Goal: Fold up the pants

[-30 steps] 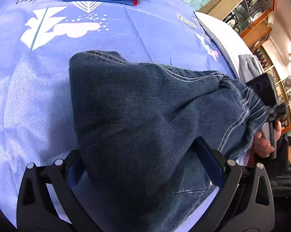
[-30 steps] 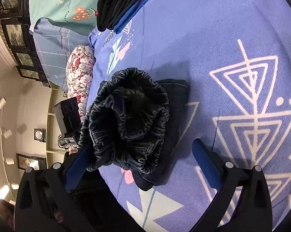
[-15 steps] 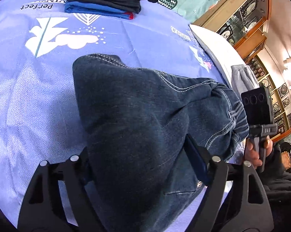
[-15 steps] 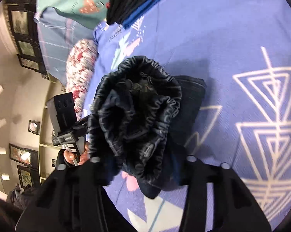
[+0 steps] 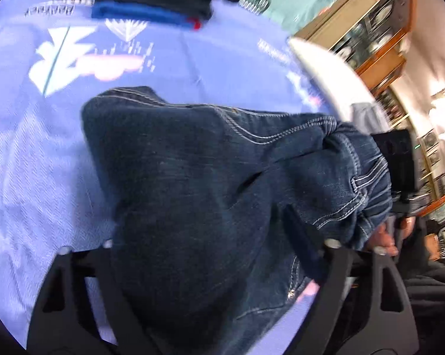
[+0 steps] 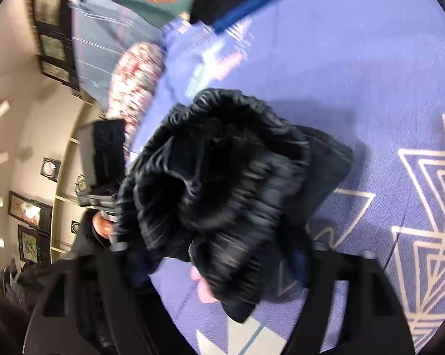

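Clamping the folded dark denim pants between its fingers, the left gripper closes further. The right gripper straddles the bunched waistband end, jaws easing apart, fabric between them. Pants lie on the purple bedsheet.

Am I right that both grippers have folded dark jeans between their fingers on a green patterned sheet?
Not quite: the sheet under the jeans is blue-violet with white patterns, as the left wrist view shows; only a cloth further back is green. The left gripper and right gripper do have the denim between their fingers.
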Tool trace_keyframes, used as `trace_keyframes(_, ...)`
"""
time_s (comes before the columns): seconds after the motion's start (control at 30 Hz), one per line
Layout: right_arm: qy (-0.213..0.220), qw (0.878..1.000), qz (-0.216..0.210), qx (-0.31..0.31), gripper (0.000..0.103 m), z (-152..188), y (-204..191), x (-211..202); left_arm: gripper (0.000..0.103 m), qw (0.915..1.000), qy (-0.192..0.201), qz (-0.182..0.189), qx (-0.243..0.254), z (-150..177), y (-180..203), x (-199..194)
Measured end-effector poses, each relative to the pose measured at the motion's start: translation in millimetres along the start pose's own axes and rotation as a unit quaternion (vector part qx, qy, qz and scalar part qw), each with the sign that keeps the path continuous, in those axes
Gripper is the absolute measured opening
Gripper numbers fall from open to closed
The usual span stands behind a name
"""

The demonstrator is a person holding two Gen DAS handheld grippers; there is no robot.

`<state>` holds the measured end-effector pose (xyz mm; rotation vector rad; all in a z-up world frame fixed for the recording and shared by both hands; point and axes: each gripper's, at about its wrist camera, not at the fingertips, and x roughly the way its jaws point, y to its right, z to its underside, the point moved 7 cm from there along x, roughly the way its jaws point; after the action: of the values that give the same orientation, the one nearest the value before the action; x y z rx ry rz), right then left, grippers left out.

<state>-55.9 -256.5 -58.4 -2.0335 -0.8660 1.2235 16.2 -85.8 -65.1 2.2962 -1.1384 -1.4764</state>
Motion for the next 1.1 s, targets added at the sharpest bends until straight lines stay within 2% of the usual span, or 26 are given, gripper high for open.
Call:
trace_keyframes(0.03,0.010,1.000,-0.008,-0.005,0.051,-1,-5,-6,0.075,0.9999,0.013,0.009,0.003,-7,6,-8)
trace_keyframes(0.17,0.047,0.998,-0.016,-0.044,0.050,-25,-37,-25,0.075,0.9966,0.077,0.003,0.027,-54,24,-45)
trace_keyframes(0.3,0.098,0.990,-0.023,-0.096,0.050,-93,-86,-54,0.075,0.9883,0.138,-0.016,0.063,-145,41,-90)
trace_keyframes(0.37,0.124,0.984,-0.011,-0.126,0.050,-147,-113,-64,0.076,0.9834,0.163,-0.029,0.073,-197,44,-107)
trace_keyframes(0.4,0.134,0.982,-0.005,-0.134,0.050,-172,-123,-64,0.076,0.9808,0.181,-0.029,0.066,-235,40,-117)
trace_keyframes(0.5,0.169,0.973,0.015,-0.153,0.051,-253,-145,-72,0.078,0.9755,0.210,-0.031,0.058,-312,25,-126)
trace_keyframes(0.6,0.205,0.966,0.038,-0.155,0.053,-332,-148,-63,0.085,0.9773,0.208,-0.033,0.026,-383,-12,-103)
trace_keyframes(0.67,0.218,0.964,0.061,-0.138,0.063,-374,-129,-46,0.090,0.9809,0.190,-0.038,-0.018,-414,-58,-64)
trace_keyframes(0.7,0.226,0.964,0.081,-0.113,0.066,-397,-106,-33,0.090,0.9826,0.175,-0.049,-0.038,-421,-79,-42)
trace_keyframes(0.77,0.231,0.962,0.123,-0.074,0.070,-419,-61,-11,0.088,0.9845,0.126,-0.080,-0.092,-422,-131,8)
trace_keyframes(0.8,0.223,0.960,0.163,-0.040,0.070,-426,-24,5,0.088,0.9802,0.104,-0.105,-0.132,-417,-161,31)
trace_keyframes(0.83,0.222,0.957,0.185,-0.018,0.070,-427,-1,13,0.091,0.9780,0.108,-0.091,-0.154,-413,-174,37)
trace_keyframes(0.87,0.232,0.955,0.183,-0.003,0.070,-425,14,14,0.091,0.9759,0.127,-0.064,-0.165,-412,-176,33)
trace_keyframes(0.9,0.249,0.957,0.150,-0.002,0.070,-421,16,10,0.091,0.9756,0.142,-0.036,-0.163,-412,-173,22)
trace_keyframes(1.0,0.289,0.944,0.145,-0.062,0.070,-406,-13,-17,0.092,0.9751,0.157,-0.008,-0.157,-409,-160,-14)
trace_keyframes(1.03,0.304,0.936,0.153,-0.089,0.072,-395,-33,-31,0.093,0.9740,0.164,-0.011,-0.156,-404,-158,-28)
trace_keyframes(1.07,0.285,0.940,0.163,-0.095,0.073,-385,-41,-38,0.094,0.9726,0.182,-0.027,-0.143,-397,-148,-53)
trace_keyframes(1.1,0.291,0.937,0.163,-0.104,0.076,-376,-53,-51,0.096,0.9716,0.194,-0.033,-0.131,-390,-140,-70)
